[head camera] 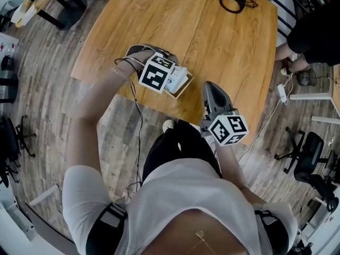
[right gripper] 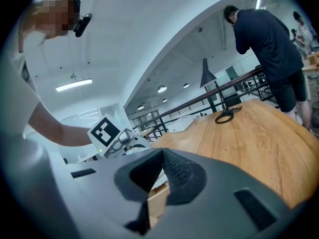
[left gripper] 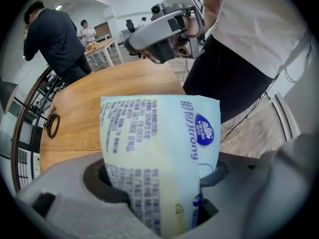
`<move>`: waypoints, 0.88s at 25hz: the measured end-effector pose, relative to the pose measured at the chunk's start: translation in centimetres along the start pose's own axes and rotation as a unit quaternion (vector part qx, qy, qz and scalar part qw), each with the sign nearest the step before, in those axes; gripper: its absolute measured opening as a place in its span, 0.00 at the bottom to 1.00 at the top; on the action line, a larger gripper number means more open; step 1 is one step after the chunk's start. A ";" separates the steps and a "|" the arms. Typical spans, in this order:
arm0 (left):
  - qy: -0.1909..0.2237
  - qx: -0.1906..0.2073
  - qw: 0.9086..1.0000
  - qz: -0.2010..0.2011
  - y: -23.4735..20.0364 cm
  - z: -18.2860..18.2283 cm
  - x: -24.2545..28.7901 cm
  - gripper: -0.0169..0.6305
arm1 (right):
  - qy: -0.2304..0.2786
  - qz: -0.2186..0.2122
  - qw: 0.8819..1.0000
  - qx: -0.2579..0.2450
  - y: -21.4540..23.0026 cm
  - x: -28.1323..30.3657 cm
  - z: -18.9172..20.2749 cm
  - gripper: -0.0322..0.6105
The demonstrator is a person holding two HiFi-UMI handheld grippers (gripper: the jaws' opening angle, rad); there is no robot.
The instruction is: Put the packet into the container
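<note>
My left gripper holds a pale tissue packet with blue print, its jaws shut on it from both sides. In the head view the packet sits at the small wooden container near the table's front edge; how deep it is inside is hidden by the marker cube. My right gripper hangs just right of the container with its jaws shut and nothing in them. Through the narrow slit below its fingertips a bit of the container shows.
The wooden table carries a black cable coil at its far end. A person in dark clothes stands by the table's far right side. A power strip and office chairs are on the floor to the right.
</note>
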State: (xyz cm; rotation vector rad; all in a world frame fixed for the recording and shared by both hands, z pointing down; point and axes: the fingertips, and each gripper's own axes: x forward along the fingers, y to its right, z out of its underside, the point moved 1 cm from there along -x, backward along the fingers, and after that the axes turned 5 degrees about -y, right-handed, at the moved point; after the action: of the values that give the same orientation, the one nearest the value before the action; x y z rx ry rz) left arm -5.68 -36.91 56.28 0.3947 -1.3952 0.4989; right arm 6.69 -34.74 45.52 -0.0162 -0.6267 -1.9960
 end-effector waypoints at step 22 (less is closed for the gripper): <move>0.006 0.001 1.000 0.030 -0.9 -0.9 -0.2 0.68 | 0.012 0.019 1.000 0.021 1.6 -0.9 -0.6 0.07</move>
State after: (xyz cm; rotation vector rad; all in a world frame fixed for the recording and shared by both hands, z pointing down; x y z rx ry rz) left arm -4.44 -37.15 56.02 0.3510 -1.3982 0.5512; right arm 8.60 -34.88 45.44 0.0205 -0.6478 -1.9436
